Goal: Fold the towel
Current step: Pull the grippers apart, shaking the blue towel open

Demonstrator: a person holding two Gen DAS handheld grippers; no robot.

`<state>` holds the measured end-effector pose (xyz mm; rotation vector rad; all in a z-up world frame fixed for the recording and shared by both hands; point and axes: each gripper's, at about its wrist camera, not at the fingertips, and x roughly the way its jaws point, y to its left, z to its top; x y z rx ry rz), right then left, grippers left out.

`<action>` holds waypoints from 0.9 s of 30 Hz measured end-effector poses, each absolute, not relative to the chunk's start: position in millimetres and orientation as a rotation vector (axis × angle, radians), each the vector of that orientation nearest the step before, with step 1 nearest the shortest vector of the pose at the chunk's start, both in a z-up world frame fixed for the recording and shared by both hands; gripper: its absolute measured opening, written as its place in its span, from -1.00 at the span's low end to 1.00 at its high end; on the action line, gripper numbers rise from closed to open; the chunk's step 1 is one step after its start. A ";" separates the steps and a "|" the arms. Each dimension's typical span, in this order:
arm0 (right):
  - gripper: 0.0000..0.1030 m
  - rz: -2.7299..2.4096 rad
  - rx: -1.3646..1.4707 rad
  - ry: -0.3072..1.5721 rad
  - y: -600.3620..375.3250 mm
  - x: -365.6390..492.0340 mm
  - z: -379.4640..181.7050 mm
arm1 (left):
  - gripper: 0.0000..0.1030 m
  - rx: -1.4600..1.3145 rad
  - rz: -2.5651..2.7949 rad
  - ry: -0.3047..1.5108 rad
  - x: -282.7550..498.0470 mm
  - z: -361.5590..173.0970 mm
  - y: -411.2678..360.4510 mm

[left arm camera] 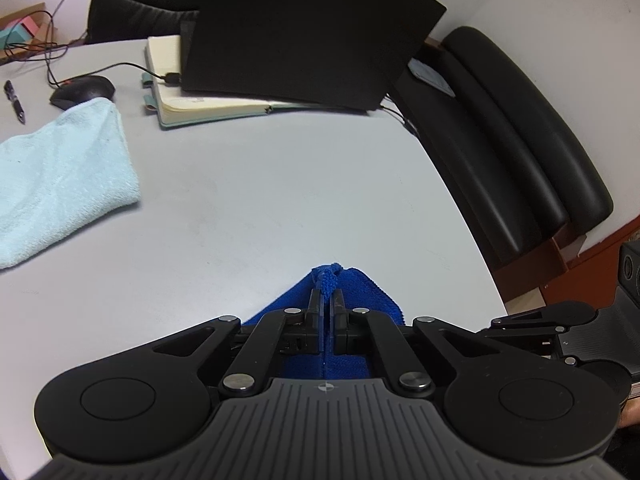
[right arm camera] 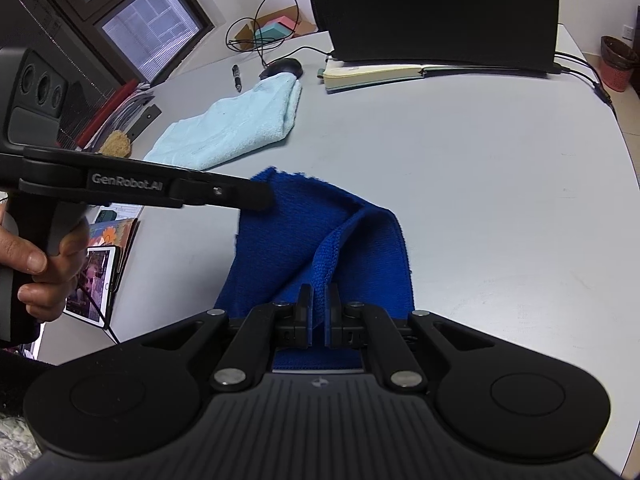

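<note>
A dark blue towel (right arm camera: 304,232) is lifted off the grey table (right arm camera: 480,160), held by both grippers. In the left wrist view my left gripper (left arm camera: 329,300) is shut on a bunched corner of the blue towel (left arm camera: 332,276), which pokes out past the fingertips. In the right wrist view my right gripper (right arm camera: 317,292) is shut on a fold of the same towel. The left gripper (right arm camera: 256,196) shows there from the side, pinching the towel's far corner, with a person's hand (right arm camera: 36,264) on its handle. The towel sags between the two grips.
A folded light blue towel (left arm camera: 56,176) lies at the table's left, touching a black mouse (left arm camera: 82,90). An open notebook (left arm camera: 192,96) sits under a black laptop (left arm camera: 308,32). A pen (left arm camera: 14,102), cables, black chairs (left arm camera: 520,132) and a tablet (right arm camera: 94,284) surround the table.
</note>
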<state>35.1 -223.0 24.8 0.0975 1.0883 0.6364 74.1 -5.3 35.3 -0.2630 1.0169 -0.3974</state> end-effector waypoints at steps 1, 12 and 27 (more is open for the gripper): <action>-0.90 0.629 0.100 1.087 -224.4 36.0 25.8 | -0.95 -0.267 -0.390 1.012 74.1 37.0 -2.7; -0.90 0.553 0.138 1.078 -241.5 47.1 40.9 | -0.95 -0.332 -0.288 0.960 70.9 57.5 35.3; -0.89 0.383 0.166 1.052 -277.7 55.2 56.5 | -0.95 -0.354 -0.198 0.961 37.4 62.9 75.9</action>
